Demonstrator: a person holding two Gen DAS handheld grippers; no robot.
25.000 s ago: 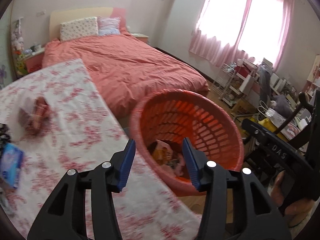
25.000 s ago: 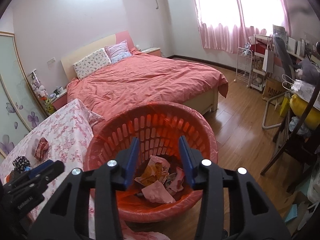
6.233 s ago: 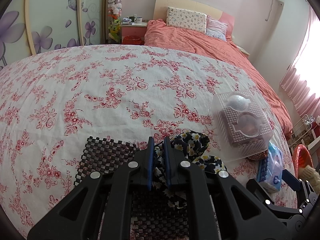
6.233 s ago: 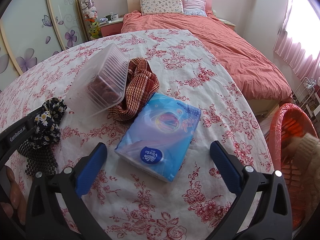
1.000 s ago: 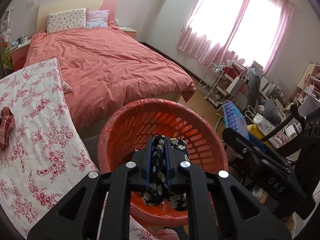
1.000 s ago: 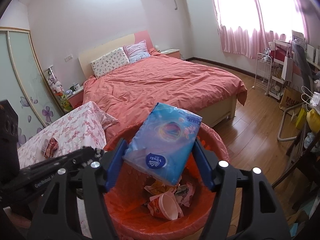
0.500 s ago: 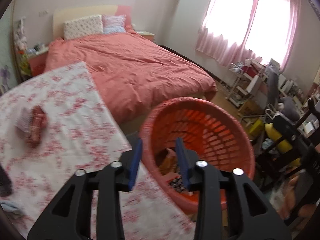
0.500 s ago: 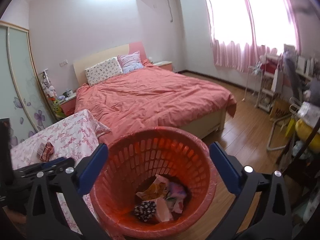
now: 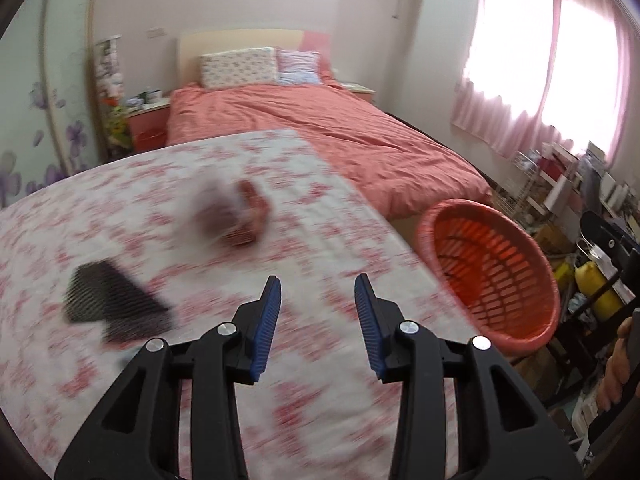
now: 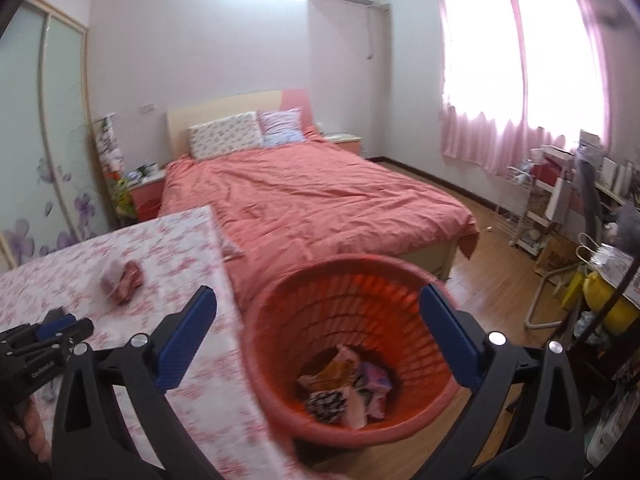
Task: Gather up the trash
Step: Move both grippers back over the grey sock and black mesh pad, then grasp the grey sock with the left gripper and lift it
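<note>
Bedroom | right view only: basket [image 10: 400, 300] trash [image 10: 348, 388] | left gripper [image 9: 318, 320], right gripper [image 10: 316, 340] fingers apart, empty

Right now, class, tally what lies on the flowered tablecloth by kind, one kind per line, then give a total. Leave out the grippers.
Clear plastic container: 1
Red striped cloth, beside and partly under the container: 1
Black mesh mat: 1
Total: 3
The left wrist picture is blurred, so anything smaller may be missed.
</note>
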